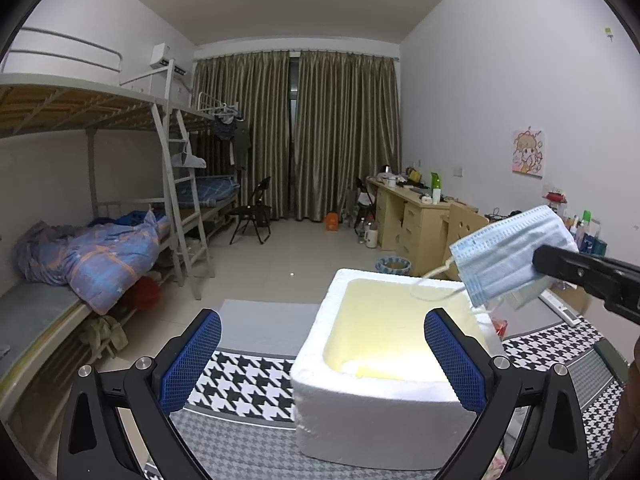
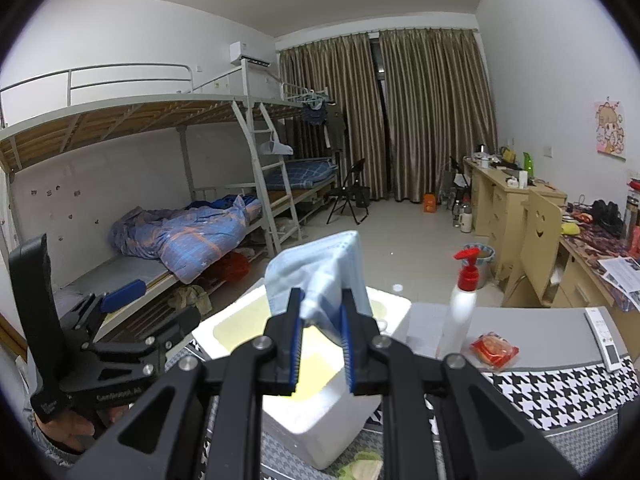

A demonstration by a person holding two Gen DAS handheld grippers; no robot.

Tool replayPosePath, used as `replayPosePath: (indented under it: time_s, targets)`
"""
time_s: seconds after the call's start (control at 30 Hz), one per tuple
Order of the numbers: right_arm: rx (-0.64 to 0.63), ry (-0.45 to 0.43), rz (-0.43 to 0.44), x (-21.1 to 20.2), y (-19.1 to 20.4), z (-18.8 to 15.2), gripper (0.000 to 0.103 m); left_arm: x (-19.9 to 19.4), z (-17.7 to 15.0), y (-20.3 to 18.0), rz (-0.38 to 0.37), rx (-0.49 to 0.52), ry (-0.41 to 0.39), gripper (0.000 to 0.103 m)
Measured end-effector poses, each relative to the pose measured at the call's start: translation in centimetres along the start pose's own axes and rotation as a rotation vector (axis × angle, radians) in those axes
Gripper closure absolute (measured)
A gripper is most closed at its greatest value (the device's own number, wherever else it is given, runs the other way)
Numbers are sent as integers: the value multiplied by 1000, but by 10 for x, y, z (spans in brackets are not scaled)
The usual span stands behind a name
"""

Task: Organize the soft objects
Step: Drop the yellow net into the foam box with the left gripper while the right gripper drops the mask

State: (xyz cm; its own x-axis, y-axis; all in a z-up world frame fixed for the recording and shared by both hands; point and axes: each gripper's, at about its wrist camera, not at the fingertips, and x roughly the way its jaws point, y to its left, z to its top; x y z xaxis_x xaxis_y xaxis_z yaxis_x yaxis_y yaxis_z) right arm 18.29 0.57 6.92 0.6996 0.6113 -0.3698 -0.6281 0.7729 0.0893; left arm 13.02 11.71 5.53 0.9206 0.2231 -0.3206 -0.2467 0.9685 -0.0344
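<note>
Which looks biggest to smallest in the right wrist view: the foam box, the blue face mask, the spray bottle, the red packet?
1. White foam box
2. Blue face mask, pinched in the right gripper; it is nearer the camera, so it may look oversized
3. Spray bottle
4. Red packet

A: What stands on the table?
B: On the houndstooth cloth (image 2: 560,396), a white spray bottle (image 2: 460,312) with a red nozzle, upright, and a red packet (image 2: 494,350) just beside it.
A: And behind?
B: A bunk bed (image 1: 100,184) with a rumpled blue quilt (image 1: 96,256), closed brown curtains (image 1: 296,136), and a cluttered wooden desk (image 1: 412,216).
</note>
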Motion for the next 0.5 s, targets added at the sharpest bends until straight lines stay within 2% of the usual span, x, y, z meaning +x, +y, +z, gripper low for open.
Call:
replayPosePath:
  time_s: [0.5]
  targets:
    - [8, 74, 58, 32, 3, 0, 82, -8, -6, 11, 40, -20, -3, 1]
